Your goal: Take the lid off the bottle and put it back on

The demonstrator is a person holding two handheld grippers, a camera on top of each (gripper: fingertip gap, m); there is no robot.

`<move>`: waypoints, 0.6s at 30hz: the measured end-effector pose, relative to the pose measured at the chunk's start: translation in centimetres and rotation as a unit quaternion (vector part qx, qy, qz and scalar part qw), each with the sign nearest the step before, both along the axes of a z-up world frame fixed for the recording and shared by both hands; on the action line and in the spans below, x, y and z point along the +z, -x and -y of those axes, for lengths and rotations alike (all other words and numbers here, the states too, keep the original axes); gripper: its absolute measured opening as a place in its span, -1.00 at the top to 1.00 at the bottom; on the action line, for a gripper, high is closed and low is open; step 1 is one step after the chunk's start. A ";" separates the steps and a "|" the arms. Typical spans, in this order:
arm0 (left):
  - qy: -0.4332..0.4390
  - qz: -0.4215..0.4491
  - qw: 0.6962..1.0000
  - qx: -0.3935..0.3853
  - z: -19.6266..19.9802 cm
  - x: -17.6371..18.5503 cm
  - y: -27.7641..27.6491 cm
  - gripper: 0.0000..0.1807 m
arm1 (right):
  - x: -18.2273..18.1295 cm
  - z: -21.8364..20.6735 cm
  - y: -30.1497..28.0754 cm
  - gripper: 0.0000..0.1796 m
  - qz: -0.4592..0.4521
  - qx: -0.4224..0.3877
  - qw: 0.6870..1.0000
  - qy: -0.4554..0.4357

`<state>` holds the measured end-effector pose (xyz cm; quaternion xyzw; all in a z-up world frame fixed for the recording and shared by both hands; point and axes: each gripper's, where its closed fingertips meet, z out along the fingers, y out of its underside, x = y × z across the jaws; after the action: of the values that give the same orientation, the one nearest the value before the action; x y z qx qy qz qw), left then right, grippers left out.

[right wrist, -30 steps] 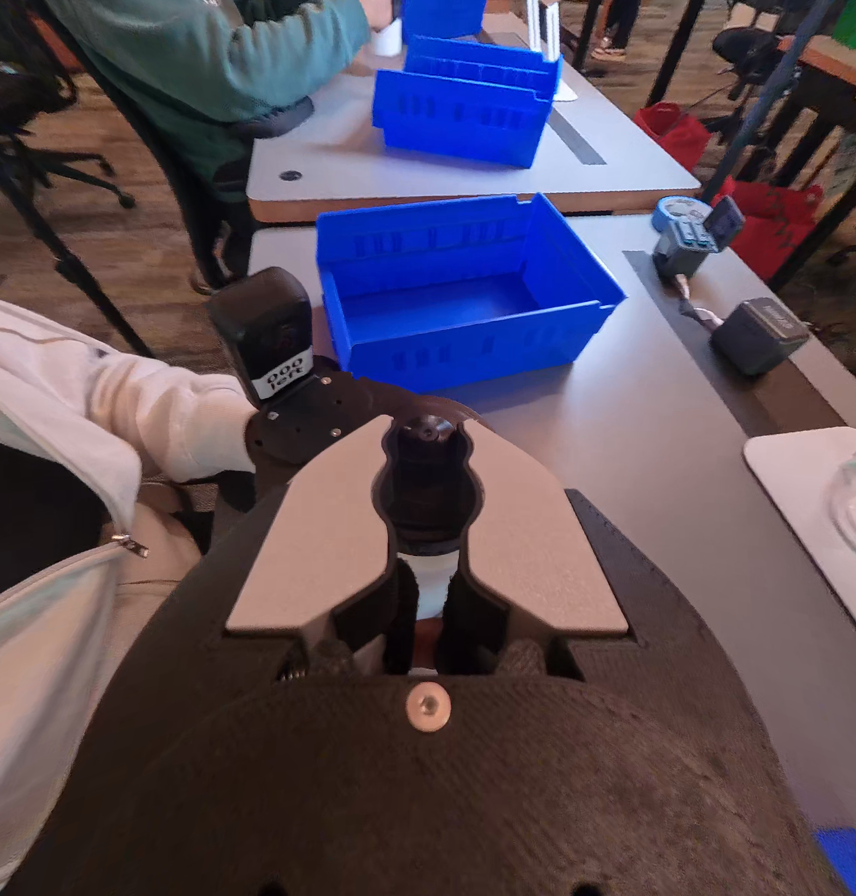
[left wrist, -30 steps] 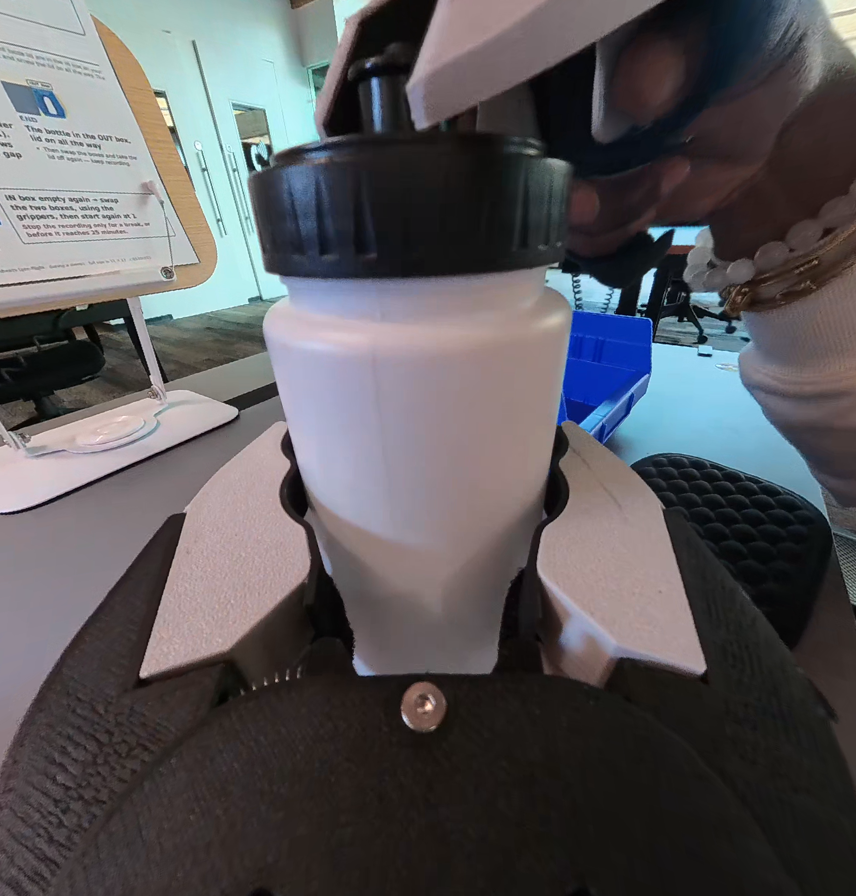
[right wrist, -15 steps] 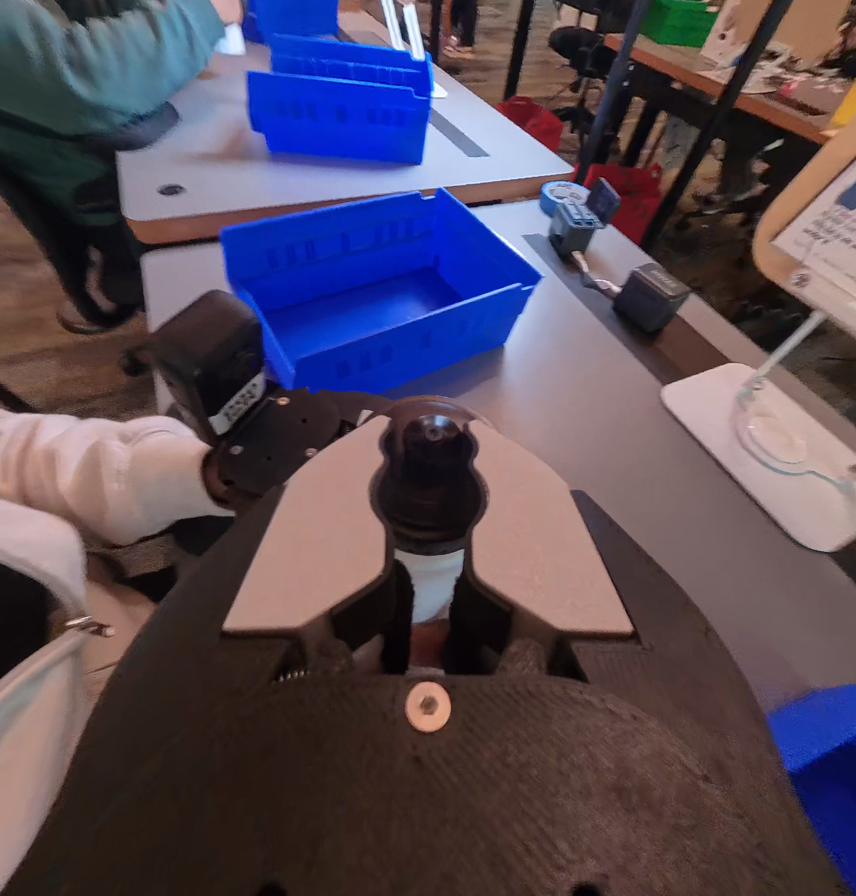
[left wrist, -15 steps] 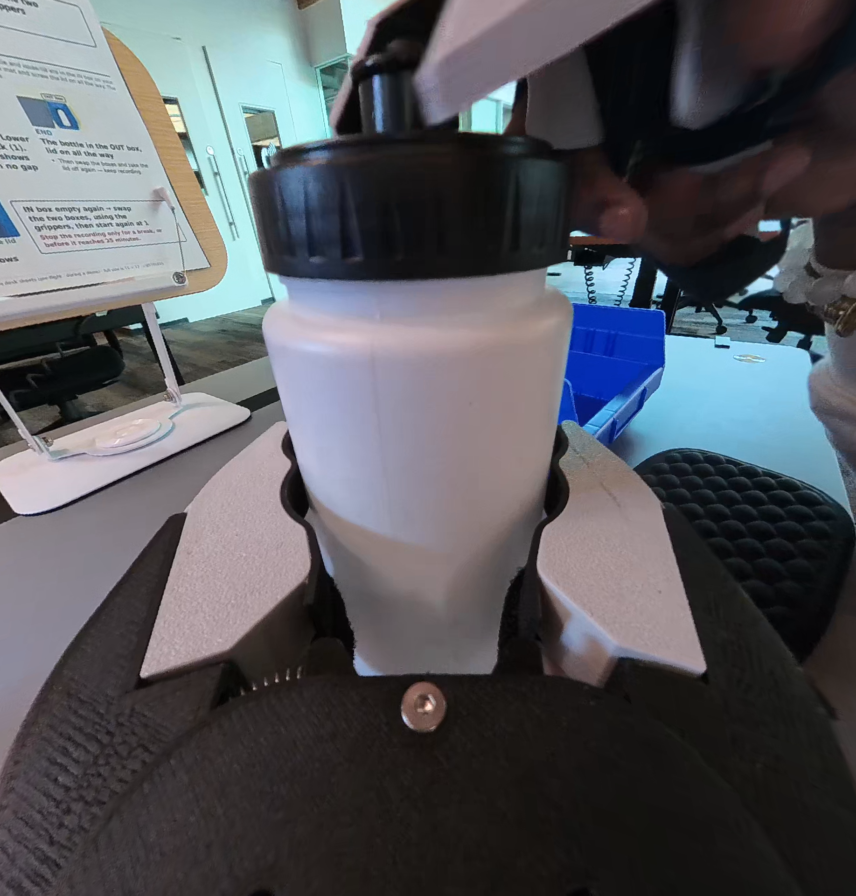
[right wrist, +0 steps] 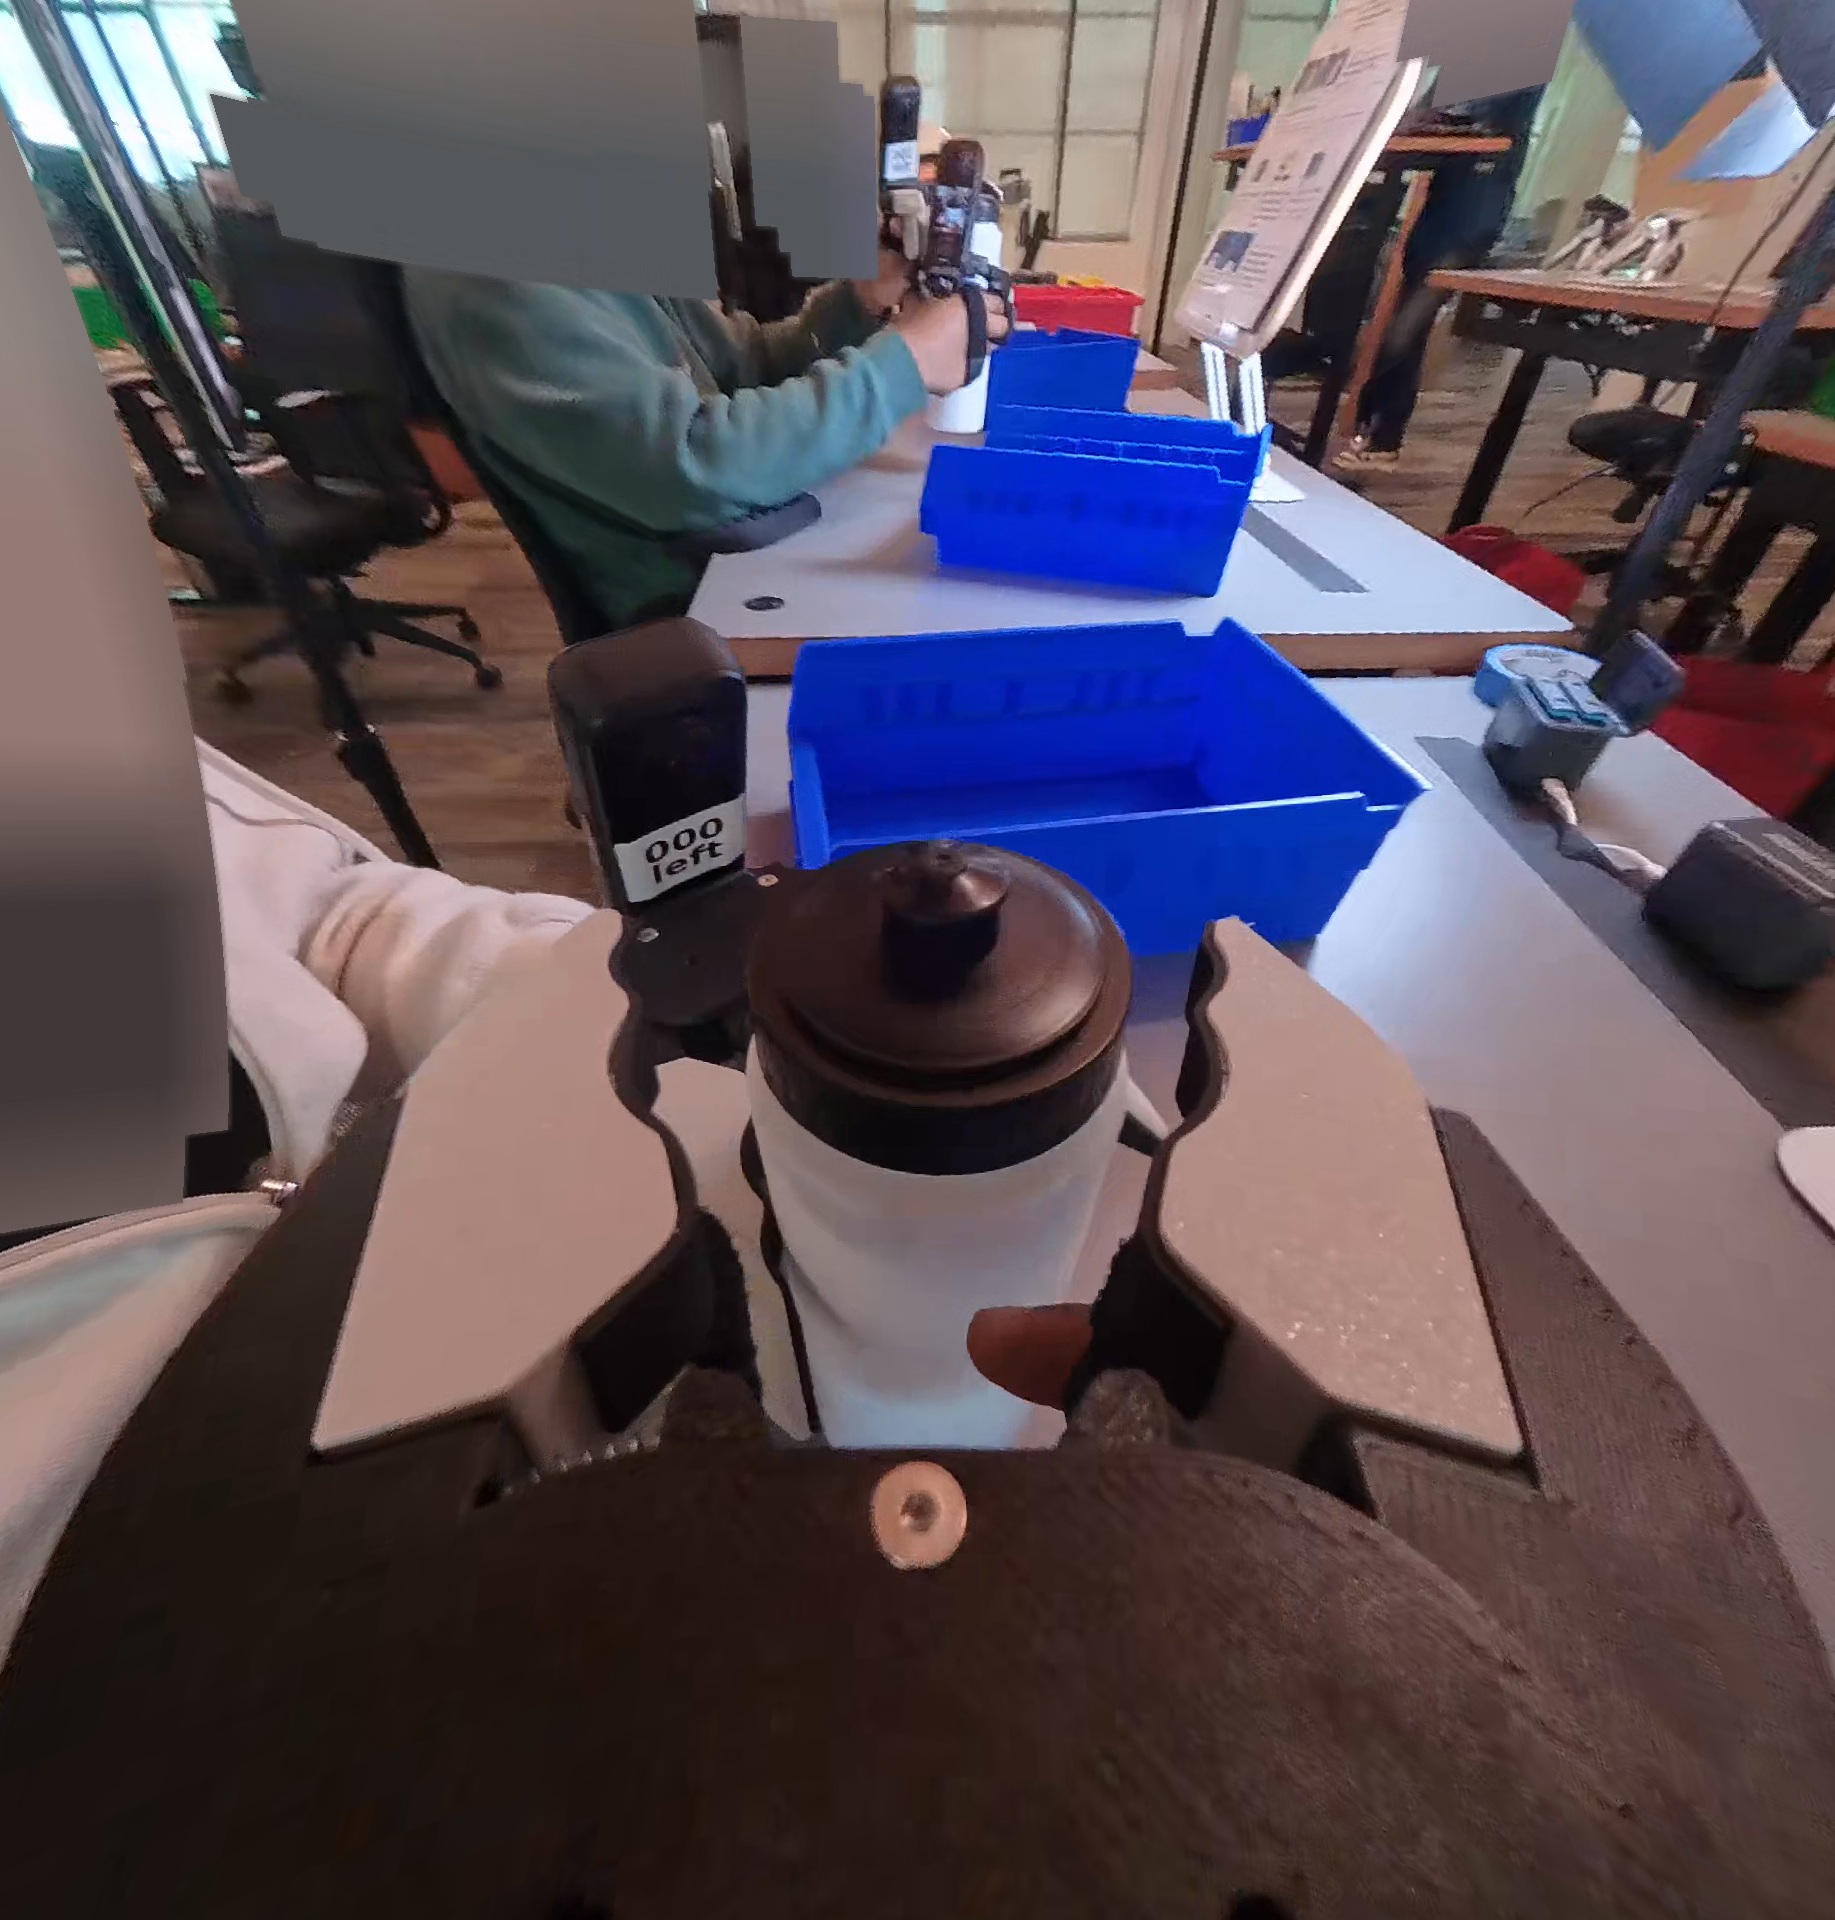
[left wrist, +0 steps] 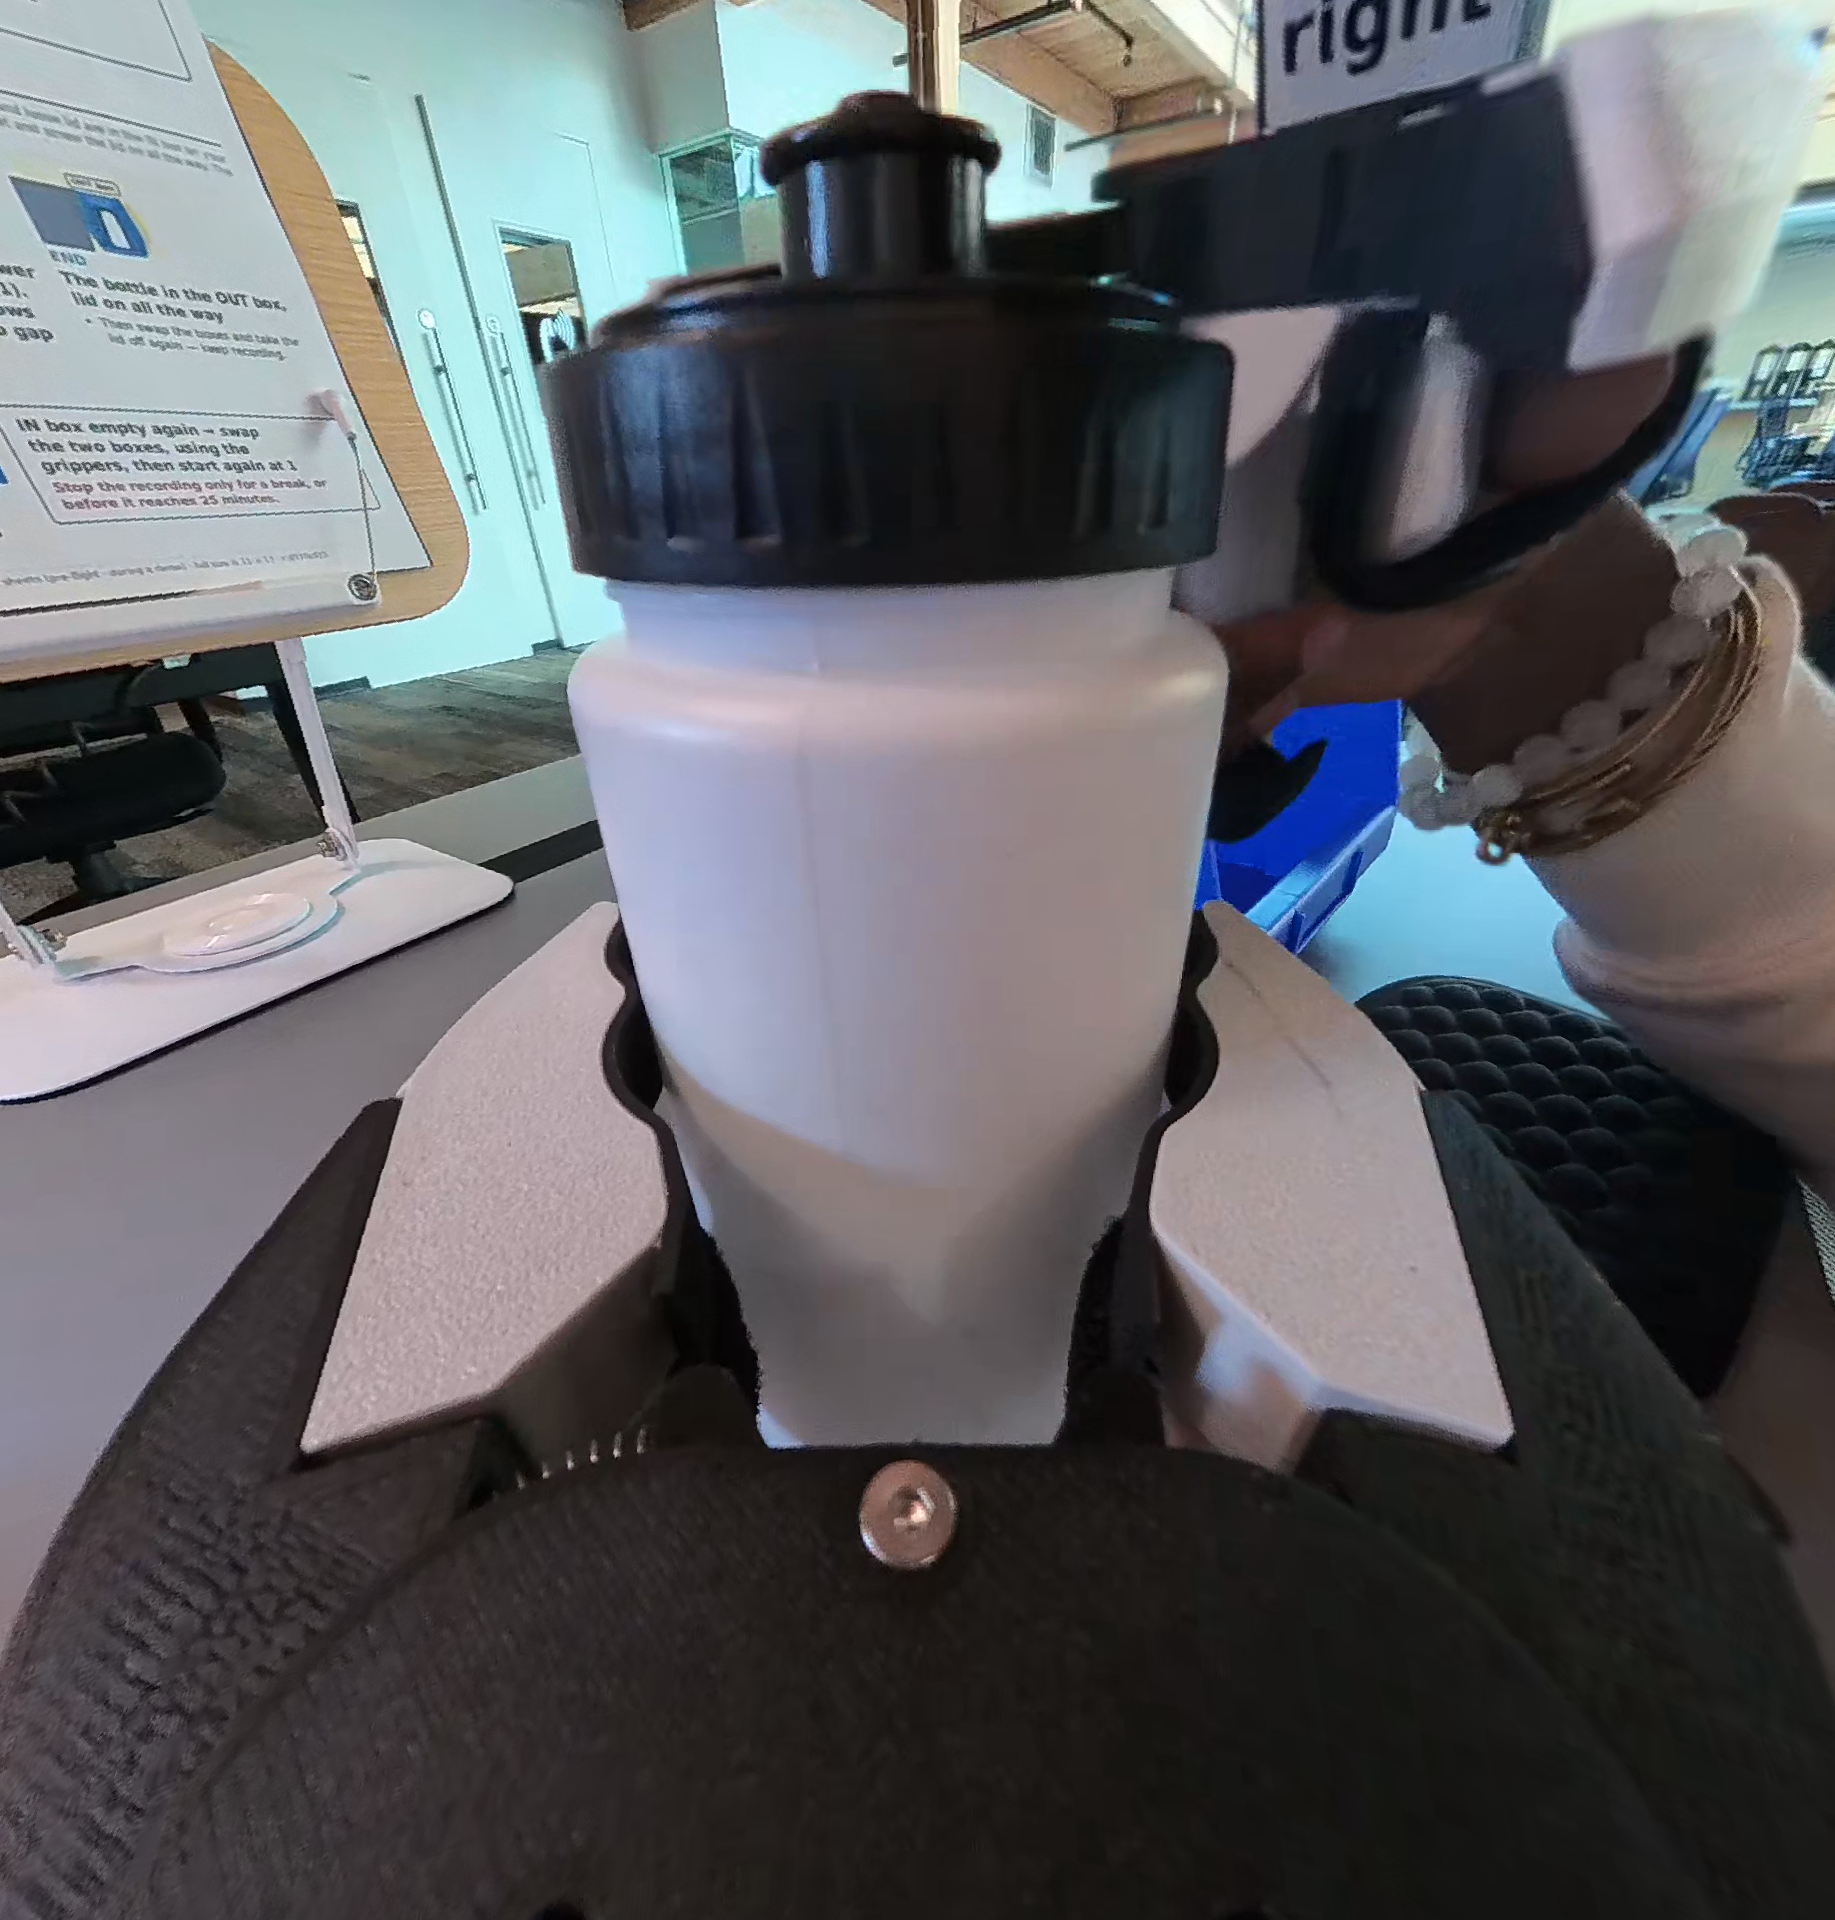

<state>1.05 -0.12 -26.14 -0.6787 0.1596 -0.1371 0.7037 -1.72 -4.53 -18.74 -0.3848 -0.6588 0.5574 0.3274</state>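
My left gripper (left wrist: 908,997) is shut on the body of a white bottle (left wrist: 892,883) and holds it upright above the grey table. A black ribbed lid (left wrist: 892,447) with a pull spout sits on the bottle's neck. My right gripper (right wrist: 913,997) is open wide, with the lid (right wrist: 934,1008) between its fingers and a gap on both sides. In the left wrist view the right gripper (left wrist: 1412,312) is blurred, up and to the right of the lid. The left gripper's body (right wrist: 674,935) shows behind the bottle (right wrist: 923,1247).
An empty blue bin (right wrist: 1100,769) stands on the table just beyond the bottle. A black charger block (right wrist: 1765,914) and cable lie to the right. An instruction sheet on a white stand (left wrist: 165,312) is at the left. A person works at the far table with more blue bins. Left tips to right tips: about 8 cm.
My right gripper was shut on the lid's spout. It has let go, opened wide and drawn back from the spout. The left gripper's hold on the bottle is unchanged.
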 end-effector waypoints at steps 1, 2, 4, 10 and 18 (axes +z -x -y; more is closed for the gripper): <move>0.000 0.000 1.000 0.002 0.0 0.0 0.0 -0.07 | -0.1 0.3 -0.1 -0.08 -0.007 0.005 1.000 0.000; -0.001 -0.002 1.000 0.004 0.0 0.0 0.0 -0.07 | -0.2 0.6 -0.2 -0.08 -0.013 0.003 1.000 -0.004; -0.002 -0.004 1.000 0.006 -0.1 0.0 0.1 -0.07 | -0.7 0.5 -0.4 -0.08 -0.014 -0.022 1.000 -0.016; -0.004 -0.010 1.000 0.004 0.0 0.0 -0.1 -0.07 | -1.1 0.5 -2.4 -0.08 -0.010 -0.068 0.998 -0.006; 0.002 0.000 1.000 -0.003 0.0 0.0 -0.1 -0.07 | -0.9 -1.5 -3.9 0.32 -0.016 -0.067 0.997 -0.022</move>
<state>1.19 -0.14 -26.19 -0.6795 0.1614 -0.1399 0.7019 2.15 -3.05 -19.68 -0.4116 -0.6382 0.5261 0.3826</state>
